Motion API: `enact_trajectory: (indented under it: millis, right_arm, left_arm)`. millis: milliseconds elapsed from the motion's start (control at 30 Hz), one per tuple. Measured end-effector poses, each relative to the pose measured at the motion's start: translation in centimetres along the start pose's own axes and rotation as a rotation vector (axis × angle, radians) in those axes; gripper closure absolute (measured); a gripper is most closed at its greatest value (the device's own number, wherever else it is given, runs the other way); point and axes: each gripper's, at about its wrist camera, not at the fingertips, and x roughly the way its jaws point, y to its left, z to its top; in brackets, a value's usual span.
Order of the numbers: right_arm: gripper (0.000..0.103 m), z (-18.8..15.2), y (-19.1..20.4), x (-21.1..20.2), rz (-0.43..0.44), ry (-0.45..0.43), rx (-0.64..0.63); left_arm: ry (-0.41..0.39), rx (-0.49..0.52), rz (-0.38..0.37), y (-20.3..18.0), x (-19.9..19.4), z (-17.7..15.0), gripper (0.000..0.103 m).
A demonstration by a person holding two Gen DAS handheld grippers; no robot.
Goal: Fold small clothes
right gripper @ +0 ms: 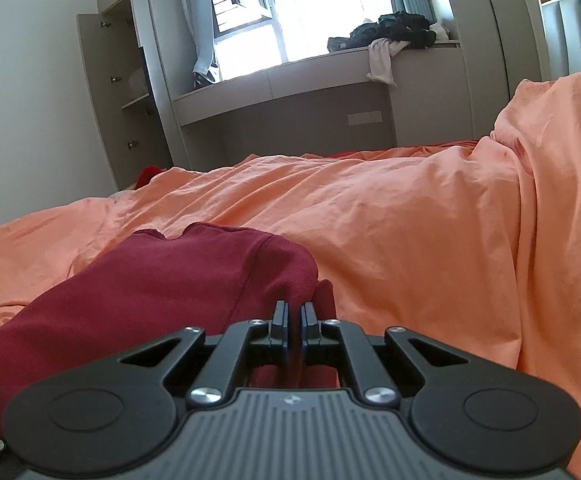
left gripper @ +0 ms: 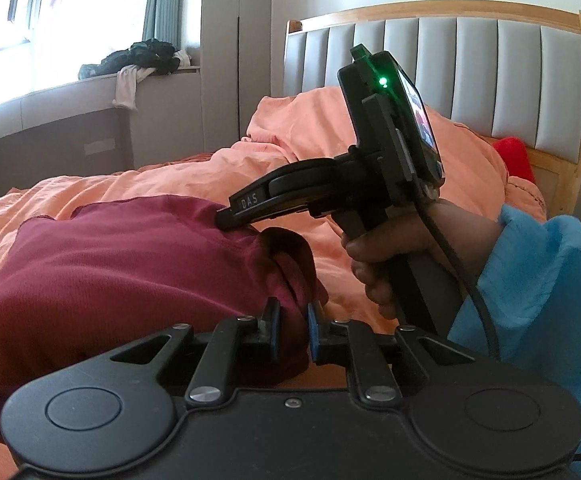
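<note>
A dark red garment (left gripper: pixel 122 272) lies on the orange bedcover (left gripper: pixel 170 178). My left gripper (left gripper: pixel 293 312) is shut on a bunched edge of the garment, with cloth between its blue pads. In the left wrist view the right gripper (left gripper: pixel 226 218) comes in from the right, held by a hand in a blue sleeve, its tips at the garment's upper edge. In the right wrist view the right gripper (right gripper: pixel 294 314) is shut on the garment (right gripper: pixel 162 280) at its near edge, jaws almost together with red cloth pinched between them.
The orange bedcover (right gripper: pixel 410 220) is rumpled and rises into a mound towards the padded headboard (left gripper: pixel 450 60). A red cushion (left gripper: pixel 514 156) lies by the headboard. A window ledge (right gripper: pixel 290 76) with a pile of dark and white clothes (right gripper: pixel 390 34) runs beyond the bed.
</note>
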Motion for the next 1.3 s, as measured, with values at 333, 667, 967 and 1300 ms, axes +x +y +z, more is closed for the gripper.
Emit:
enact_trajectory:
  millis: [333,667,967,1300]
  right_arm:
    - [0.097,-0.1,-0.3,0.0,-0.002,-0.031,-0.001]
    - [0.096,-0.3,-0.4,0.1,-0.004,-0.030,0.000]
    - [0.079,-0.3,-1.4,-0.2,0.006,-0.036,0.056]
    - [0.061,-0.5,-3.1,0.2,0.071,-0.022,0.197]
  left_arm:
    - [0.008,-0.040,-0.019,0.2,0.0,0.0,0.083]
    - [-0.002,-0.168,-0.085,1.3,-2.3,1.4,0.045]
    - [-0.073,-0.292,0.060,5.8,-6.6,4.1,0.015]
    - [-0.045,-0.402,0.328,12.7,-7.2,2.6,0.002]
